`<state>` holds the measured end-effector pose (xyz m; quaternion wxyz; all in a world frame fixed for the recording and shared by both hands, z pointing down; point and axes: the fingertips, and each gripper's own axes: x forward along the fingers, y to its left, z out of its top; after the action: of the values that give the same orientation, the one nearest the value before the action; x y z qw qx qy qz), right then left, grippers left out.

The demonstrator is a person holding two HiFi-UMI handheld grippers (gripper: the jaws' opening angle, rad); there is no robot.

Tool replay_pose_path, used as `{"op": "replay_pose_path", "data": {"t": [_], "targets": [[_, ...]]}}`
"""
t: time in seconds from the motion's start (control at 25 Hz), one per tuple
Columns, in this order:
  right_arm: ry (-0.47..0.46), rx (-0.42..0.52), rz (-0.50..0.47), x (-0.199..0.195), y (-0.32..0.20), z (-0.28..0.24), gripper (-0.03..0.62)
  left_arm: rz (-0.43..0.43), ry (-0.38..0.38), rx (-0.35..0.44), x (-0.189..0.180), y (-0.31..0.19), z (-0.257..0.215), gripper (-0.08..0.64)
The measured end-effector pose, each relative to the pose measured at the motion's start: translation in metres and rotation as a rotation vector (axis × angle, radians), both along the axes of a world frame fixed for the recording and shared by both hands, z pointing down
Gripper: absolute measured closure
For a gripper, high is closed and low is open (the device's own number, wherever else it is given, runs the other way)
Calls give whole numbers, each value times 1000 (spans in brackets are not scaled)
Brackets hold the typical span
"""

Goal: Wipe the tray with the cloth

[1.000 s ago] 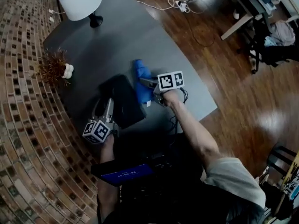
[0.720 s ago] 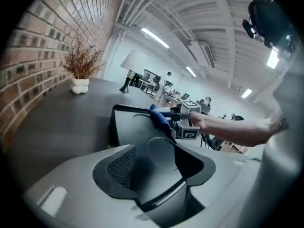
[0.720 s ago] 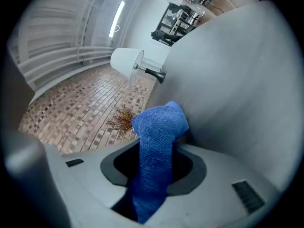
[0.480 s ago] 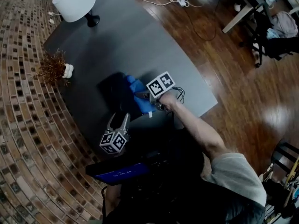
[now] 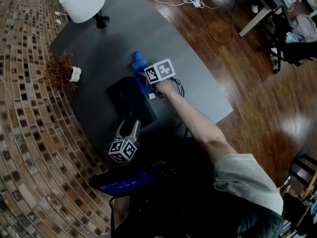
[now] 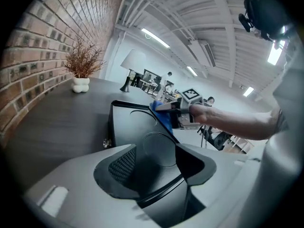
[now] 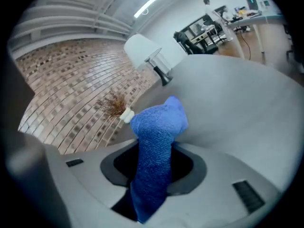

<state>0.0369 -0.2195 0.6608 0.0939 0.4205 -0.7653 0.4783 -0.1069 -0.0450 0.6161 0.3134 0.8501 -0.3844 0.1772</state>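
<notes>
Now the right gripper (image 7: 153, 172) is clenched on the blue towelling cloth (image 7: 159, 122). The cloth's free end has swept off the black rectangular tray (image 5: 126, 103), past its far right corner and over the grey table (image 5: 198, 78). The left gripper (image 6: 159, 164) has just been opening: its jaws stand apart, with the tray's near rim between them and unpinched. That stroke looks finished, and another pass probably means bringing the cloth back.

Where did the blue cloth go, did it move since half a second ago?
Yes. The cloth slid away from the person along the tray, toward the lamp.
</notes>
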Motion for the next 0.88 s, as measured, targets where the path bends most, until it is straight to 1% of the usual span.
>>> {"op": "replay_pose_path", "data": {"t": [0.04, 0.08, 0.16, 0.2, 0.32, 0.44, 0.48, 0.56, 0.6, 0.64, 0.68, 0.72, 0.76, 0.8, 0.88], "targets": [[8, -25, -2, -5, -9, 7, 448, -1, 6, -5, 1, 1, 0, 302], [25, -55, -25, -11, -9, 16, 448, -5, 12, -11, 3, 2, -1, 301], [46, -105, -74, -18, 11, 27, 448, -14, 23, -23, 5, 5, -3, 302], [40, -121, -91, -19, 26, 28, 449, -18, 27, -25, 5, 4, -4, 302], [-27, -167, -119, -25, 83, 26, 449, -27, 27, -19, 2, -2, -5, 302], [-86, -213, -132, -33, 153, 27, 449, -40, 29, -20, 0, -3, -5, 302], [-95, -233, -152, -35, 177, 27, 449, -53, 39, -22, 0, -3, -5, 302], [-108, -287, -232, -40, 224, 28, 449, -94, 82, -38, -2, -4, -7, 302], [-115, -316, -287, -41, 244, 27, 449, -117, 122, -56, -4, -3, -9, 301], [-114, -333, -341, -40, 258, 25, 449, -144, 178, -83, -6, -1, -12, 302], [-98, -328, -378, -35, 259, 22, 449, -179, 252, -115, -10, 2, -16, 302], [-62, -296, -389, -27, 248, 15, 449, -228, 336, -146, -18, 4, -23, 302], [-12, -237, -375, -15, 224, 6, 449, -297, 422, -176, -29, 6, -29, 327], [45, -155, -344, -4, 190, -8, 448, -388, 512, -214, -41, 9, -35, 331], [161, 36, -281, 9, 111, -41, 448, -621, 704, -344, -66, 20, -32, 331]]}}
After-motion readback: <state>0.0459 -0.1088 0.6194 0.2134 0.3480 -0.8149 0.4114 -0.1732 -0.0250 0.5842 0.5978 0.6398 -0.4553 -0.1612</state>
